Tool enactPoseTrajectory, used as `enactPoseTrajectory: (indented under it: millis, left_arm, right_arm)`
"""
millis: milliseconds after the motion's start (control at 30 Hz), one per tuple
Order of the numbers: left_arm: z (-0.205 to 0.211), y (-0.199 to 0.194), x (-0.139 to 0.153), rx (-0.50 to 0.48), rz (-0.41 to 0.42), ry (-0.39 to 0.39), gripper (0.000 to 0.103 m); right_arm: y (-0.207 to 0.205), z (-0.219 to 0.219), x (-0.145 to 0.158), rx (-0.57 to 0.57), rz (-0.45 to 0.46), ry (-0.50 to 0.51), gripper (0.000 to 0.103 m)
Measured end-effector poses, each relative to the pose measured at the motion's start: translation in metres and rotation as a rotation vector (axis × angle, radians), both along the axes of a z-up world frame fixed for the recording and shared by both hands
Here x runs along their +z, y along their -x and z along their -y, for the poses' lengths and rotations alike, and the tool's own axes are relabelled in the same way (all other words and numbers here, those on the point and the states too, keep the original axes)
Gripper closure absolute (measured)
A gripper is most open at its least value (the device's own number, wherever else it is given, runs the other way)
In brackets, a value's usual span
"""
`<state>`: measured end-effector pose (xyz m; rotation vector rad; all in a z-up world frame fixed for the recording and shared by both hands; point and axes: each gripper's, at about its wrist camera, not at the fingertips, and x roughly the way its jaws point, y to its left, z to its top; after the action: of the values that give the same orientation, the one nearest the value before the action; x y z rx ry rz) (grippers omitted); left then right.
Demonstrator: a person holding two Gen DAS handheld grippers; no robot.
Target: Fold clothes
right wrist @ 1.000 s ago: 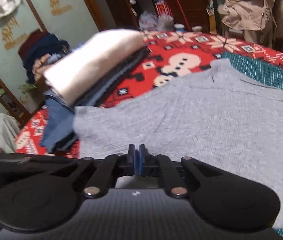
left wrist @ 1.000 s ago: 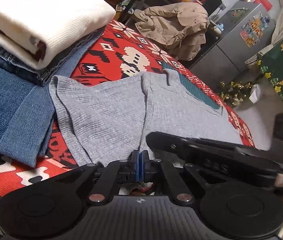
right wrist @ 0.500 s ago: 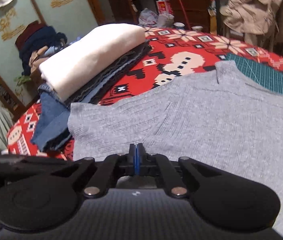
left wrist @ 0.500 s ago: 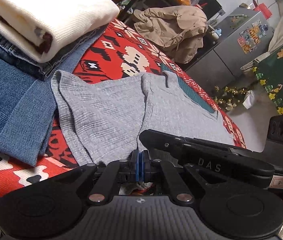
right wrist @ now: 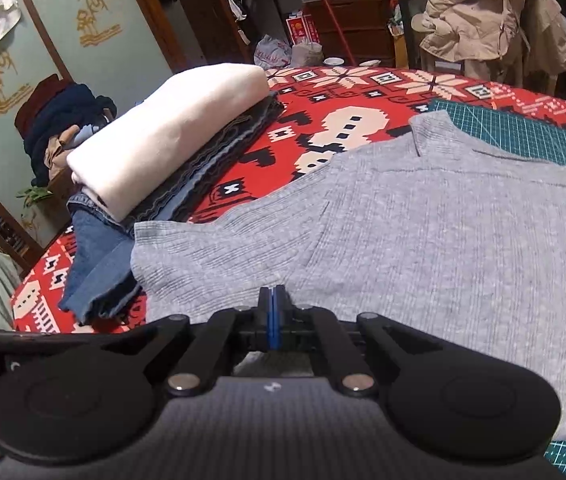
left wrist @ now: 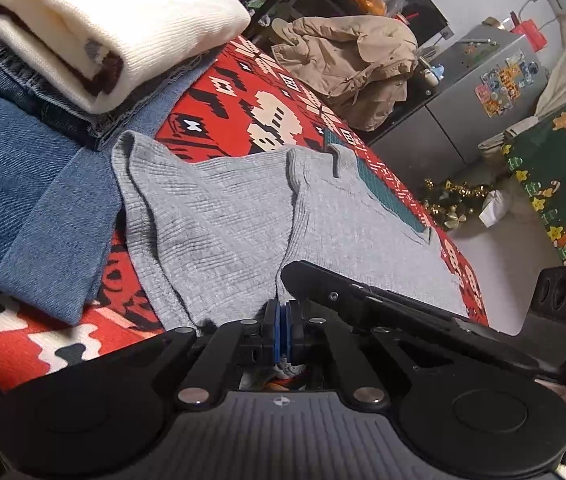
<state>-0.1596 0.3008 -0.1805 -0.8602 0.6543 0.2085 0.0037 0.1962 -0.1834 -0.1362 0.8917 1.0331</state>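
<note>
Hiding grey top's (right wrist: 423, 240) near hem: fingers (right wrist: 279, 312).

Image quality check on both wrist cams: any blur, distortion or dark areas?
Left wrist: sharp, strong fisheye bending at the edges, warm indoor light, grey top evenly lit, left gripper body dark and low in detail. Right wrist: grey top's ribbing slightly soft, room behind dim, right gripper in shade.

A tan coat (right wrist: 491, 16) hung draped behind the red patterned cover (right wrist: 347, 92), a green cutting mat (right wrist: 523, 128) lay on it, and a grey fridge (left wrist: 483, 92) stood beside gold tinsel (left wrist: 451, 200).
</note>
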Motion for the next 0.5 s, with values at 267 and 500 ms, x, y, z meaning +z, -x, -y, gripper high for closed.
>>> enactPoseTrajectory:
  millis: [267,500]
  left_arm:
    - [-0.003,0.017,0.011,0.001,0.041,0.011,0.099]
    - [0.025,0.003,0.013,-0.107,-0.033,-0.141,0.098]
  right_arm:
    - [-0.012,0.005,-0.002,-0.037,-0.095,-0.036,0.103]
    - [-0.015,0.006,-0.002,-0.052,-0.13,-0.042,0.103]
